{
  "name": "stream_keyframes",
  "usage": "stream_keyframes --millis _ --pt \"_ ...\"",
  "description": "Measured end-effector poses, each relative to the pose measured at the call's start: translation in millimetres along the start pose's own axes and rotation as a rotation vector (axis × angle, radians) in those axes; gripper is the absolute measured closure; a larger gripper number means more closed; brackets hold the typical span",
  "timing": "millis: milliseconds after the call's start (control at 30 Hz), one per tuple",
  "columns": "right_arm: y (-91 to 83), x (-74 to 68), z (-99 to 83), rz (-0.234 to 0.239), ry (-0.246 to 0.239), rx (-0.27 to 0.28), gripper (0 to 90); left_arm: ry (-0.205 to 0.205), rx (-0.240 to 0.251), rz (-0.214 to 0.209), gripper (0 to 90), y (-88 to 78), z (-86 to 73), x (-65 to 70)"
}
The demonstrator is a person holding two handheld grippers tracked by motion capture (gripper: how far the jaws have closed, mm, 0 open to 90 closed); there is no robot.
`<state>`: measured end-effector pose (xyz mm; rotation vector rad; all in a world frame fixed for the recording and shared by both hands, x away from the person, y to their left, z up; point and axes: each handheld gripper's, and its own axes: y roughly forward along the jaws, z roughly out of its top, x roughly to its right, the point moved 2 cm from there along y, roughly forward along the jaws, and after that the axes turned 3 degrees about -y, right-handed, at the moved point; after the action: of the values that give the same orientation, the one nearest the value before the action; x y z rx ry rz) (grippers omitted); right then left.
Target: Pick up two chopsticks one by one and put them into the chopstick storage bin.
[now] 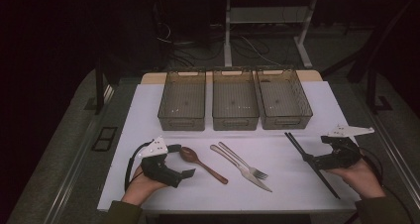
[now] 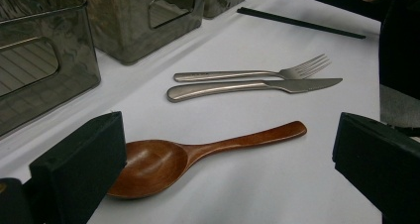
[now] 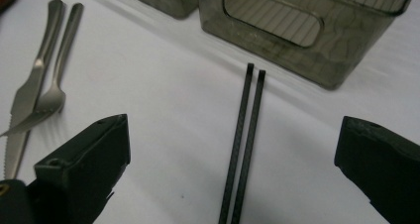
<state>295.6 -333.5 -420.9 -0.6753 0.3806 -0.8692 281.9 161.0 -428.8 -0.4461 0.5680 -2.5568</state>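
A brown wooden spoon (image 1: 202,163) lies on the white table top (image 1: 148,110), its bowl toward my left gripper (image 1: 181,160). That gripper is open, its jaws on either side of the spoon's bowl (image 2: 148,164) without touching it. A steel fork (image 1: 246,162) and knife (image 1: 240,168) lie side by side in the middle. A pair of black chopsticks (image 1: 312,164) lies at the right. My right gripper (image 1: 319,149) is open just above them, and the chopsticks (image 3: 245,140) run between its jaws, untouched.
Three see-through grey bins (image 1: 182,100) (image 1: 235,99) (image 1: 284,98) stand in a row at the back of the table, all with nothing in them. Beyond the table are dark floor, cables and desk legs. A hand holds each gripper near the front edge.
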Motion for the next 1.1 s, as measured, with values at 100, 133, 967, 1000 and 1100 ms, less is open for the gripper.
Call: stream_keyframes --millis 100,133,967,1000,1100 --pt "0.1 2.4 -1.9 -0.003 0.012 -0.011 5.4 0.0 0.0 0.002 0.0 -0.5 -0.2 0.3" --pt "0.1 2.4 -1.9 -0.003 0.012 -0.011 5.4 0.0 0.001 0.003 0.0 -0.7 -0.2 0.3" --pt "1.6 1.1 -22.9 -0.022 0.04 -0.143 71.9 0.006 -0.005 0.006 0.0 -1.1 -0.5 0.8" --pt "1.6 1.1 -22.9 -0.022 0.04 -0.143 71.9 0.006 -0.005 0.006 0.0 -1.0 -0.5 0.8" --pt "2.1 -0.6 -26.3 -0.02 0.04 -0.162 75.3 0.008 -0.005 0.006 0.0 -0.9 -0.3 0.9"
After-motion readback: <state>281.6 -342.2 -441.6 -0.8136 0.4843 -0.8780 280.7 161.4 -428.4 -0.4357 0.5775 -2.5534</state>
